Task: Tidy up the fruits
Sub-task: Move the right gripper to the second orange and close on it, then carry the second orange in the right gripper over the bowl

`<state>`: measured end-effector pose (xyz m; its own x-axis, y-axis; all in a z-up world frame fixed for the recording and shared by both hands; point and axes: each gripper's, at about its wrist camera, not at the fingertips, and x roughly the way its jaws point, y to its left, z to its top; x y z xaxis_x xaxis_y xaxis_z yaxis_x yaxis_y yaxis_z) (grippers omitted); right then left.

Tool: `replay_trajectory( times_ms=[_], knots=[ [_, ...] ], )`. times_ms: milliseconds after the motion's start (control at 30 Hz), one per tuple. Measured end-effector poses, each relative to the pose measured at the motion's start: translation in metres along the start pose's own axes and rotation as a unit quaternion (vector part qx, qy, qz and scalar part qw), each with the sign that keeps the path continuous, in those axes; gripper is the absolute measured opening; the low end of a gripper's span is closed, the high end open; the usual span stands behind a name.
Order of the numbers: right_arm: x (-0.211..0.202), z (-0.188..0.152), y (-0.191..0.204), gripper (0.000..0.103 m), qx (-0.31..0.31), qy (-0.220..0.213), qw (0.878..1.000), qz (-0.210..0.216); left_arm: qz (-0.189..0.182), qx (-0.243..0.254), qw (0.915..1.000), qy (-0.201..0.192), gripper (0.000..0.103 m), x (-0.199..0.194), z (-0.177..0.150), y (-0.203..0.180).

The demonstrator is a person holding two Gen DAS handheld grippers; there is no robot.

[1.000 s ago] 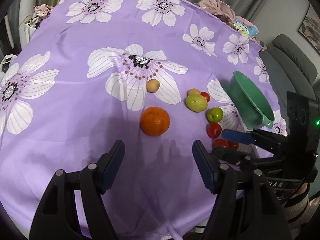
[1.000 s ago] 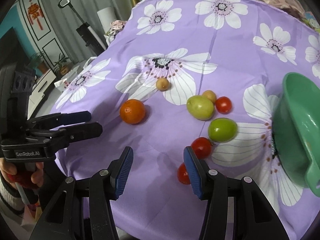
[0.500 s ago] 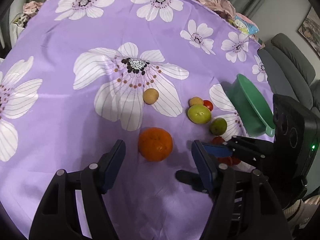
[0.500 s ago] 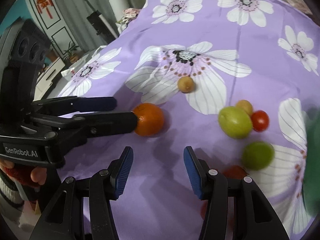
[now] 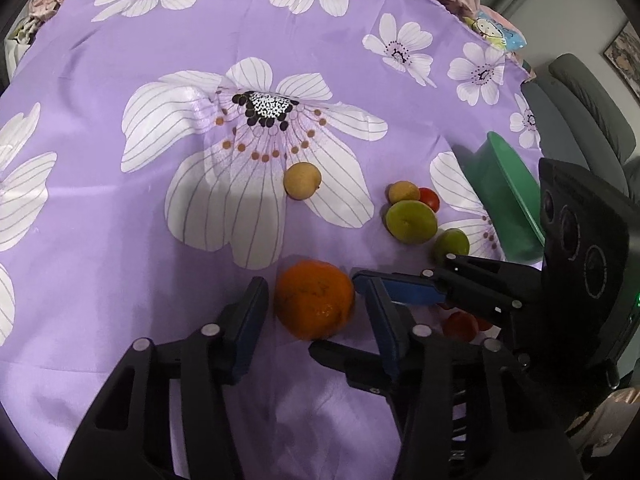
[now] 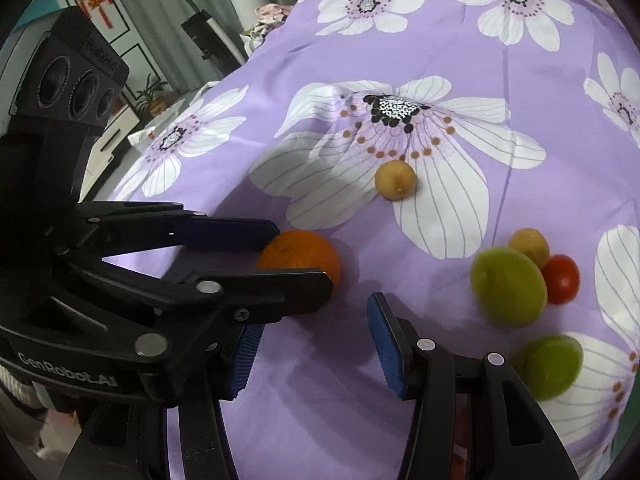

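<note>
**A:** Step in hand?

**B:** By the look of it, the pick-up of the orange (image 5: 316, 300), probably 1st of the fruits to be gathered. Sits on the purple flowered cloth (image 5: 120, 240) over the worktop, at the near side, well apart from the green bowl (image 5: 508, 192) on the right.

**A:** State of the left hand-held gripper (image 5: 312, 282)?

**B:** Just been closing, with the orange between the jaws. Not clamped yet: a thin gap on each side between pad and peel.

**A:** And the right hand-held gripper (image 6: 312, 328)?

**B:** Partly open, with nothing but bare cloth between the jaws. Hovering close beside the left one, just right of the orange.

**A:** Next move?

**B:** Likely finishing the squeeze until both pads bear on the widest part of the orange, then lifting and carrying toward the bowl. Worth minding the right one so near, plus the 2 green fruits (image 5: 410, 222) on the way. Gentle, centred pressure needed: round, apt to roll if caught off-centre.
</note>
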<state>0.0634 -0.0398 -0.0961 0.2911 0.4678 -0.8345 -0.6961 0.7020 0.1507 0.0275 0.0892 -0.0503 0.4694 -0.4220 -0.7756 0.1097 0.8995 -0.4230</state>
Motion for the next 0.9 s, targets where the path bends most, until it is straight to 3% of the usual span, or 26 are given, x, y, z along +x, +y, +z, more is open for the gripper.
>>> replay_trajectory(
  times_ms=[233, 467, 900],
  knots=[
    [0.007, 0.008, 0.005, 0.053, -0.01, 0.004, 1.0, 0.015, -0.003, 0.003, 1.0, 0.007, 0.042, 0.0, 0.0, 0.001],
    [0.008, 0.01, 0.011, 0.045, -0.026, 0.007, 1.0, 0.003, 0.004, 0.006, 0.9999, 0.009, 0.042, -0.002, -0.001, 0.0],
    [-0.025, -0.009, 0.023, 0.045, -0.022, -0.024, 0.999, -0.002, -0.004, 0.021, 0.9998, -0.003, 0.043, -0.018, -0.015, -0.024]
  ],
)
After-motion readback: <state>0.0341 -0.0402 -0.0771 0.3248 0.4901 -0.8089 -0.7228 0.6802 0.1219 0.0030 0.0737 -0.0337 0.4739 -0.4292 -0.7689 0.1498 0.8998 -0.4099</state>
